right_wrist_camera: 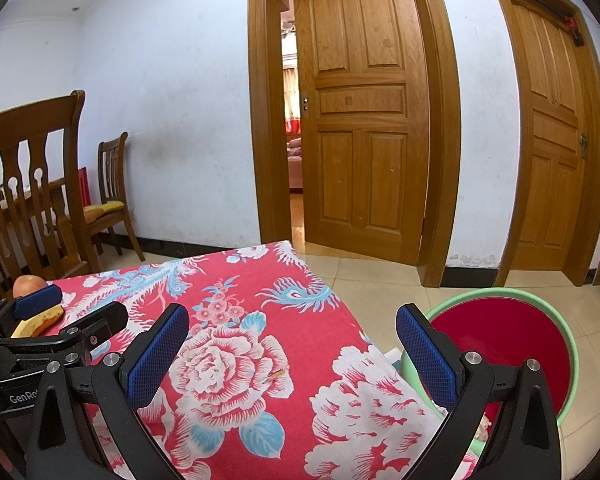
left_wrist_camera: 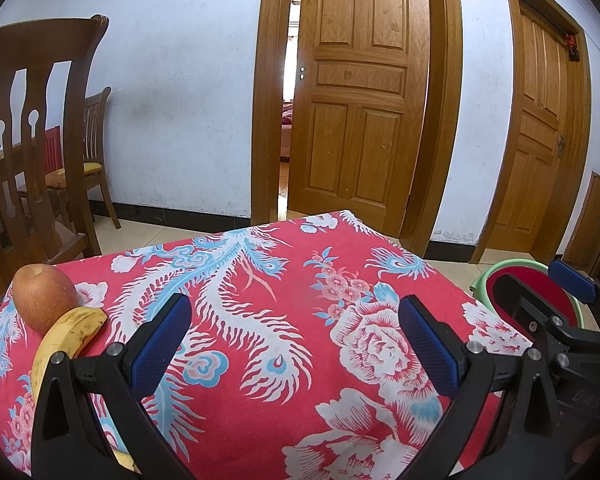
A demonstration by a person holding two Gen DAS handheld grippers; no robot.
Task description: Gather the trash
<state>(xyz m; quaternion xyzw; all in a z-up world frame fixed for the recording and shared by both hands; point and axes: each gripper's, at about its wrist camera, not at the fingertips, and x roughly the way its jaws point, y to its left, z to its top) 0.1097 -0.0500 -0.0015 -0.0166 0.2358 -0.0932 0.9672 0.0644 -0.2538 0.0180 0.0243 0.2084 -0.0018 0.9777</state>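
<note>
On the worktop's far-left corner: banana touching apple | left gripper just beside, jaws wide, empty | right gripper jaws wide, empty, near bin | banana likely soft, light, bruisable; pinch mid-body across its width.

The tablecloth over the bench is red, printed with white peonies, light-blue leaves and blue-white phoenix feathers. At the left edge sit a reddish-orange apple and a yellow, brown-speckled banana. The left hand-held gripper and right hand-held gripper are black with blue textured pads. At lower right, the bin has a pale green rim and red inside.
</note>
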